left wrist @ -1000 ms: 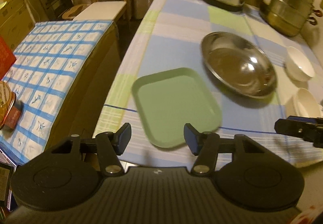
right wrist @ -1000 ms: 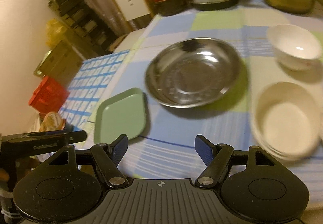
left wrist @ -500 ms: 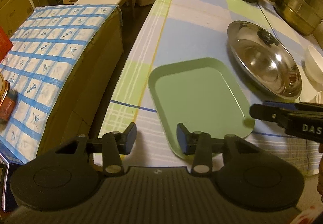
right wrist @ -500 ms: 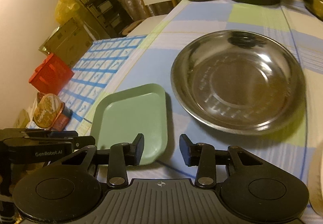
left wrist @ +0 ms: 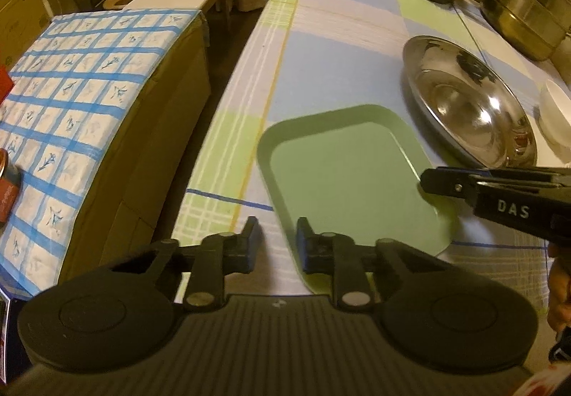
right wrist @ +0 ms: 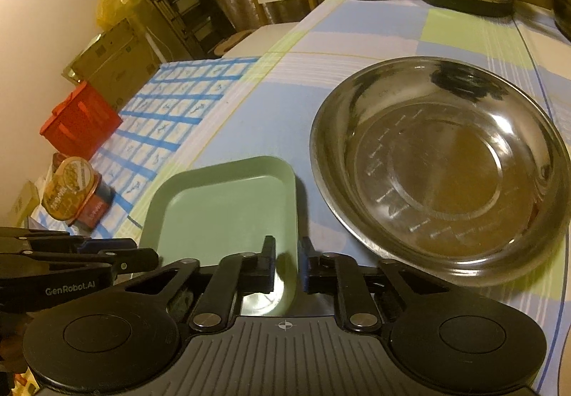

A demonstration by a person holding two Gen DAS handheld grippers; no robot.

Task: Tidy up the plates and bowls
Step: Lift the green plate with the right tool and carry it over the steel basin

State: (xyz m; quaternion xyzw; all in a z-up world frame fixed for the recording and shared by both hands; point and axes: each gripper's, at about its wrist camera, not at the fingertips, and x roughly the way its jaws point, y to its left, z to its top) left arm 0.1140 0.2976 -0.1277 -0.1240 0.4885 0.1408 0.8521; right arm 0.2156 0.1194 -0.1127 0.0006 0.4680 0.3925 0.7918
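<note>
Both grippers have closed in on the green tray (left wrist: 351,182) within the last second: the left gripper (left wrist: 276,239) straddles its near-left edge, the right gripper (right wrist: 287,262) its near-right edge, jaws narrowed but not yet visibly clamped. It lies flat on the tablecloth (left wrist: 321,50) beside the steel plate (right wrist: 442,164), so a two-handed lift looks imminent.

Right gripper (right wrist: 287,264) jaws straddle the near right rim of the green tray (right wrist: 228,207), narrow gap. Steel plate (right wrist: 442,167) just right of tray. Left gripper (right wrist: 117,253) at tray's left edge.
</note>
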